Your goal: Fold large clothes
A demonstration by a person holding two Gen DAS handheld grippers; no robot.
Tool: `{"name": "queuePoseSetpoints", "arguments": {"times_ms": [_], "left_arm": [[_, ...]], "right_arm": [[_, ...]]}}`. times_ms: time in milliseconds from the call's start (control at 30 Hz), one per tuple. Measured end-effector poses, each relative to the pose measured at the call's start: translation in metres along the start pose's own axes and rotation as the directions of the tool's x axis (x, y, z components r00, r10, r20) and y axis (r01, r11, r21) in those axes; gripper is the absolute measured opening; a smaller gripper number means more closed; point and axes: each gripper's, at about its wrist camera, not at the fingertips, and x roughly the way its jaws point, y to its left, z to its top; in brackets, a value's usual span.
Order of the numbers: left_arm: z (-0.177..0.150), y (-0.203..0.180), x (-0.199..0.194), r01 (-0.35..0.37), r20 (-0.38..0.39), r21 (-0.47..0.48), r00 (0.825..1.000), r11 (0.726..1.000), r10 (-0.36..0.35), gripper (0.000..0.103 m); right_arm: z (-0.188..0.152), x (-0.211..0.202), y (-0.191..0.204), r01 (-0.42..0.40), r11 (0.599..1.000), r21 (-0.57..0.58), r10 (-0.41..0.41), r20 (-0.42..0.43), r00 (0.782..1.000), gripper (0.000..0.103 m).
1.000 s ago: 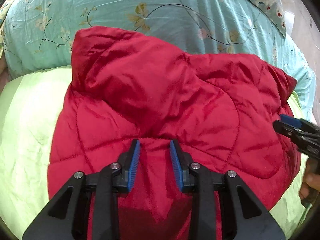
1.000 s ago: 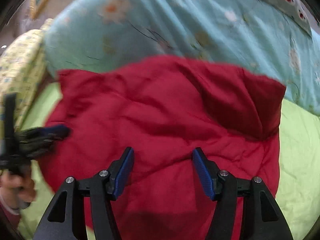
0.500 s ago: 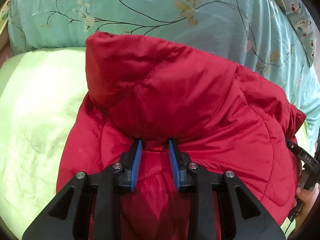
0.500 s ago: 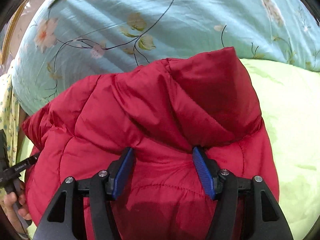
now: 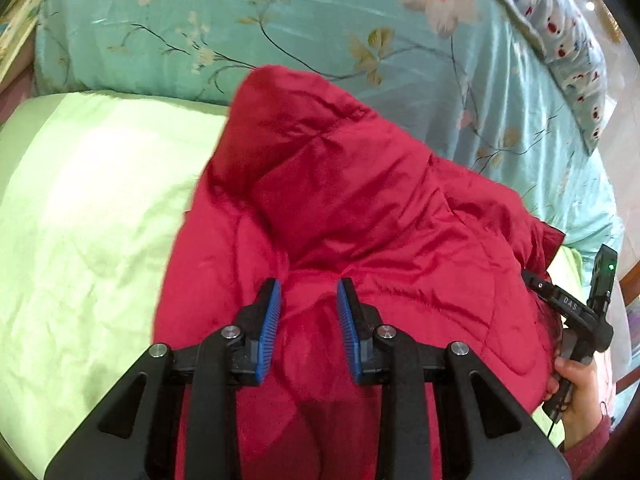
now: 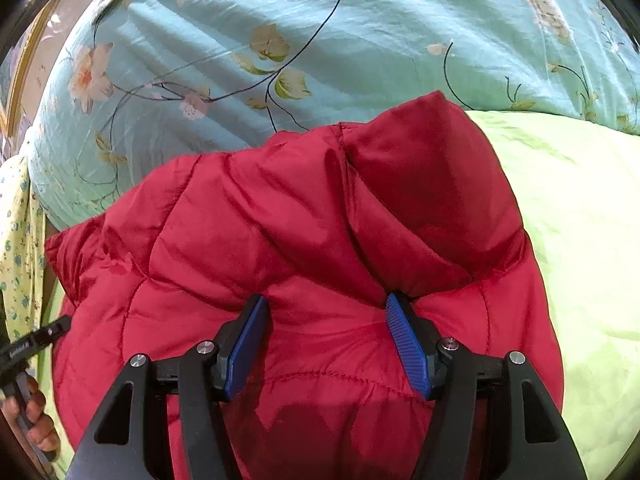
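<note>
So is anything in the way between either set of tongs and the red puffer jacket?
Nothing visible. The left tongs and the right tongs both sit right on the red puffer jacket, with its padded fabric bulging between the blue pads. Only the jacket lies there on the green bedspread.

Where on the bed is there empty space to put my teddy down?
The light green sheet is bare on the side of the red jacket away from the other gripper, up to the flowery teal quilt behind. The right wrist view shows that same bare green. The jacket fills the middle, and the quilt's side is crowded.
</note>
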Motion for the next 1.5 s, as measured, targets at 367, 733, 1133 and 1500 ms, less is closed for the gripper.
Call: {"name": "queuePoseSetpoints", "arguments": {"times_ms": [367,733,1133,1500], "left_arm": [[-0.016,0.021,-0.019,0.033,0.024,-0.028,0.999,0.999,-0.032,0.027],[-0.027,0.042,-0.038,0.079,0.056,-0.059,0.996,0.995,-0.076,0.027],[-0.030,0.078,-0.042,0.107,0.053,-0.153,0.994,0.983,-0.100,0.057],[-0.039,0.104,-0.009,0.236,-0.027,-0.291,0.967,0.927,-0.255,0.079]], "right_arm": [[-0.012,-0.051,-0.002,-0.027,0.999,0.026,0.026,0.018,0.999,0.075],[-0.035,-0.099,-0.028,-0.023,0.999,0.035,0.022,0.027,0.999,0.079],[-0.043,-0.115,-0.056,0.013,0.997,0.077,-0.015,0.019,1.000,0.080],[-0.048,-0.105,-0.084,-0.072,0.979,0.192,0.073,0.000,0.997,0.084]]}}
